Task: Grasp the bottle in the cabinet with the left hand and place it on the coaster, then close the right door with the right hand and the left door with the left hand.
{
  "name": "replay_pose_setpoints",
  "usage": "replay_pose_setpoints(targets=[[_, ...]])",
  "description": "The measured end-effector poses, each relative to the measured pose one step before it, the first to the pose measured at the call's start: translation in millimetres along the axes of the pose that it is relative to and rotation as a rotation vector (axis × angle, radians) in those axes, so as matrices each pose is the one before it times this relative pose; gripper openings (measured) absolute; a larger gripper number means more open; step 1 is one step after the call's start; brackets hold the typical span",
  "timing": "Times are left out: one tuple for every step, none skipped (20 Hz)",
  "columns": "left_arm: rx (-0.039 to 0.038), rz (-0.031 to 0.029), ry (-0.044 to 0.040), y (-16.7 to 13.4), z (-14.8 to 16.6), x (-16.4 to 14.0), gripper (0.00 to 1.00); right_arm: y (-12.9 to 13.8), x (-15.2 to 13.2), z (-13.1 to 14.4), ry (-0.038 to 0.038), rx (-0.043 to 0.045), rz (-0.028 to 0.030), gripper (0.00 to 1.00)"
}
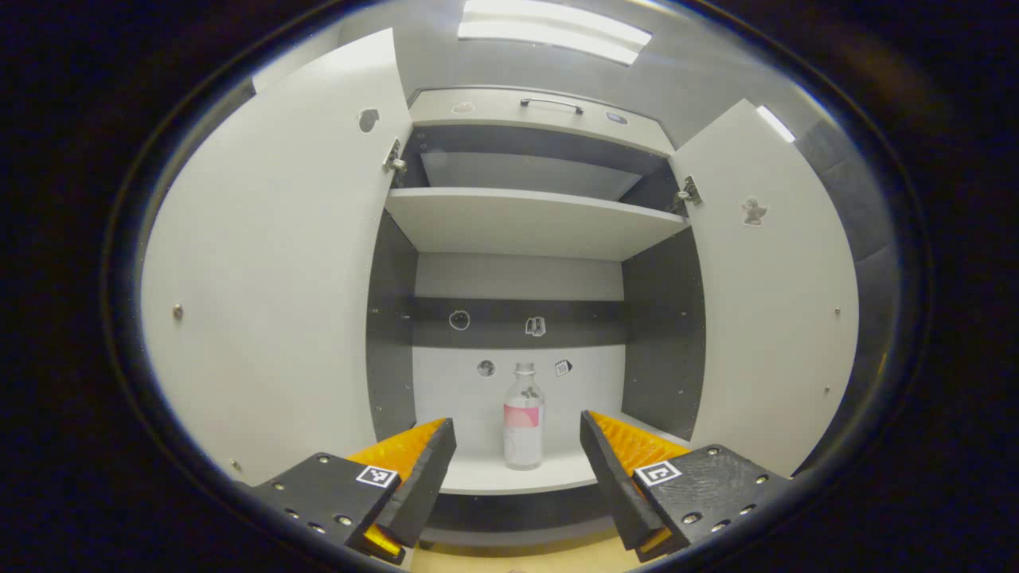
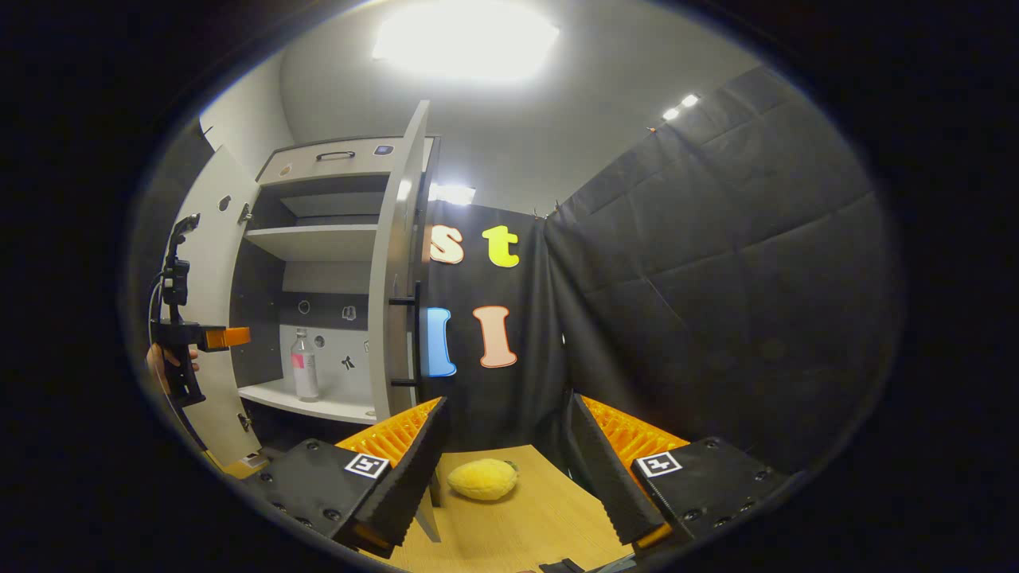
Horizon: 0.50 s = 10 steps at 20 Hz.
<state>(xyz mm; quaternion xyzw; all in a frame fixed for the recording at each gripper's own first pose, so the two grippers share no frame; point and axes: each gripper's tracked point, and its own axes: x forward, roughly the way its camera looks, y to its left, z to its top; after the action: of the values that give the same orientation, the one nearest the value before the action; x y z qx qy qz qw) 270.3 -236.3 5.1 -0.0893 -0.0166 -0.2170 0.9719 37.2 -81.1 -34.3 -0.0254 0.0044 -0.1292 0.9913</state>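
bottle (image 1: 523, 418) stands upright on the cabinet's lower shelf (image 1: 509, 476), centred between the spread fingers of the left gripper (image 1: 517, 469), which holds nothing and sits well short of it. clear plastic, mostly empty by the look, so probably light, tippy and a bit crushable; best squeezed gently across the labelled midsection. right gripper (image 2: 501, 469) gapes empty above the wooden table (image 2: 525, 525).
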Motion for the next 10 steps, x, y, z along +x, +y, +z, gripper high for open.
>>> replay_pose_setpoints(targets=[[-0.00029, -0.00785, 0.00165, -0.84, -3.56, 9.72, 0.92, -2.00, 1.34, -1.15, -0.00036, 0.00217, -0.01639, 0.97], [-0.00090, -0.01082, 0.00288, -1.51, -3.64, 8.79, 0.92, -2.13, 2.09, -0.61, 0.00092, 0.00219, -0.01578, 0.97], [0.00134, -0.00859, 0.00407, -1.02, -3.91, 7.45, 0.92, -2.18, 0.91, -1.00, 0.00111, 0.00219, -0.01440, 0.97], [0.00286, -0.00561, 0.00449, 0.19, -2.50, 9.90, 0.92, -0.93, 1.27, -0.82, 0.00198, 0.00141, -0.01313, 0.97], [0.00247, -0.00557, 0.00411, 0.50, -3.82, 8.74, 0.92, -1.00, 1.32, -1.55, 0.00277, -0.00005, -0.01262, 0.97], [0.00081, -0.00707, 0.00490, -0.72, -4.53, 7.71, 0.92, -0.53, 0.93, -1.51, 0.00327, -0.00098, -0.01314, 0.96], [-0.00067, -0.00504, 0.00519, 0.45, -4.32, 7.89, 0.92, -1.10, 0.94, -1.49, 0.00264, -0.00180, -0.01301, 0.96], [-0.00221, -0.00651, 0.00813, -0.18, -4.45, 9.17, 0.92, -0.65, 0.07, -1.05, 0.00256, -0.00240, -0.01253, 0.96], [-0.00247, -0.00575, 0.00720, 0.46, -4.75, 8.76, 0.92, 0.18, 0.41, -0.48, 0.00151, -0.00321, -0.01226, 0.96], [-0.00118, -0.00385, 0.00580, 0.51, -4.01, 8.26, 0.92, -0.71, 0.19, -1.35, 0.00211, -0.00320, -0.01226, 0.97]])
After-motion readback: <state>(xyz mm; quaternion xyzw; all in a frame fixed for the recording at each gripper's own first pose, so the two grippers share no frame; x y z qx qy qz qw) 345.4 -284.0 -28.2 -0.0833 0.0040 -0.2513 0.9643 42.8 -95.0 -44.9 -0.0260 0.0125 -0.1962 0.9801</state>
